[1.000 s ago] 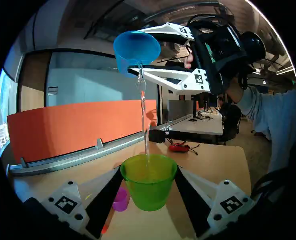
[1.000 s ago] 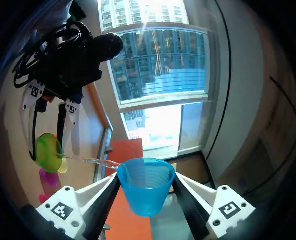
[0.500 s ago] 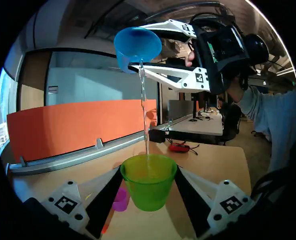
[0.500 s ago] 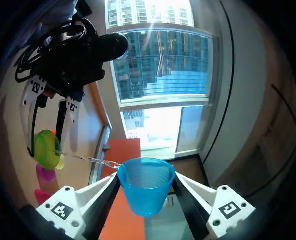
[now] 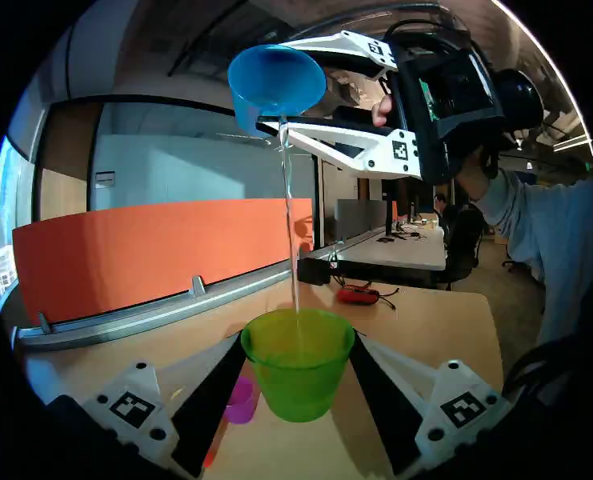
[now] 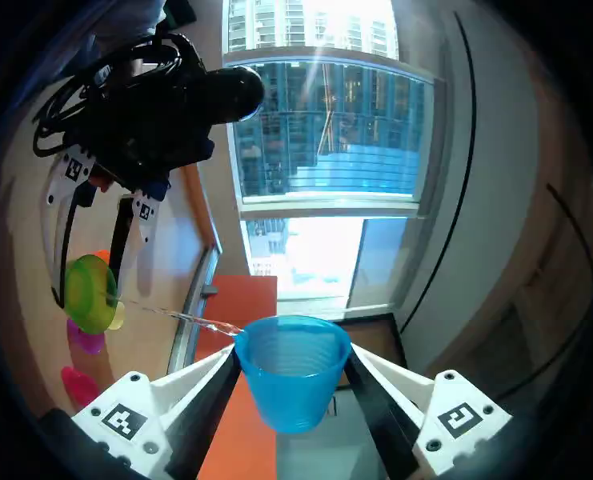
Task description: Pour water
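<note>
falling in a thin clear stream, the water (image 5: 288,216) leaves the lip of the blue cup (image 5: 274,80) and drops into the green cup (image 5: 298,376) straight below it; how full either cup is cannot be made out. the blue cup is tipped steeply, high above the table (image 5: 432,320), and the right gripper (image 5: 282,86) pinches it with a finger pressed to each side. in the right gripper view the stream runs off the cup's left rim toward the green cup far off. the left gripper (image 5: 298,352) clamps the green cup upright between both fingers; whether its base rests on the table cannot be told. a purple cup (image 5: 240,400) stands on the table beside the left finger, half hidden by it. in the right gripper view a pink cup (image 6: 76,384) lies near it, and a yellowish cup (image 6: 121,320) is mostly covered by the green one. the hand (image 5: 380,112) holding the right gripper is nearly all hidden by the gripper's black body, and a pale sleeve (image 5: 552,232) runs off the edge. an orange panel (image 5: 136,252) backs the table, and a small red object (image 5: 358,294), too small to identify, lies toward the far side.
</note>
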`<state>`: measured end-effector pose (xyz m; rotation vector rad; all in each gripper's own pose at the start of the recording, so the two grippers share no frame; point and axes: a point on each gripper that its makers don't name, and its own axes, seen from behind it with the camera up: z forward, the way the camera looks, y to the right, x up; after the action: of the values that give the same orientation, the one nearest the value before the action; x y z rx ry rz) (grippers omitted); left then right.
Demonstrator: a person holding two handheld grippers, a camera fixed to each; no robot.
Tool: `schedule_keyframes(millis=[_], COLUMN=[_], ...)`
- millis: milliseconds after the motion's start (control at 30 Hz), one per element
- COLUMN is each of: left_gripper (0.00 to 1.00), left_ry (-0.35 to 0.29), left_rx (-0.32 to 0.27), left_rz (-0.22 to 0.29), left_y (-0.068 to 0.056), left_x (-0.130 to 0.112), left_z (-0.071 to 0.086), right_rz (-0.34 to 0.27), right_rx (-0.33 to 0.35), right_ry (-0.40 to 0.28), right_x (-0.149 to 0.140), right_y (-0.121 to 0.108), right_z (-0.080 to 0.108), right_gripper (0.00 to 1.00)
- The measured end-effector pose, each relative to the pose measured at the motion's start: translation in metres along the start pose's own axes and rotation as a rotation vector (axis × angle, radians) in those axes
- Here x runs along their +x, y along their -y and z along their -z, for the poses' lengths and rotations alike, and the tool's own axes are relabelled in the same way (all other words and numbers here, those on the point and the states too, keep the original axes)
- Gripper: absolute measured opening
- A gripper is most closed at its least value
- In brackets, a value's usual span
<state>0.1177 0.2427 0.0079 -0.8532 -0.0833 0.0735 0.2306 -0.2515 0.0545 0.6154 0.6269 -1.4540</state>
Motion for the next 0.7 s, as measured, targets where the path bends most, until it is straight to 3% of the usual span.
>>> schedule_keyframes(millis=[700], left_gripper=[0.88], left_ry=[-0.006], left_rx=[0.001], left_rz=[0.007], left_y=[0.0003], left_x=[0.001], left_z=[-0.0008], right_rz=[0.087], right_rx=[-0.022], right_ry=[-0.002], right_x=[0.0055], right_y=[-0.0082], right_z=[-0.0024], right_gripper=[0.91])
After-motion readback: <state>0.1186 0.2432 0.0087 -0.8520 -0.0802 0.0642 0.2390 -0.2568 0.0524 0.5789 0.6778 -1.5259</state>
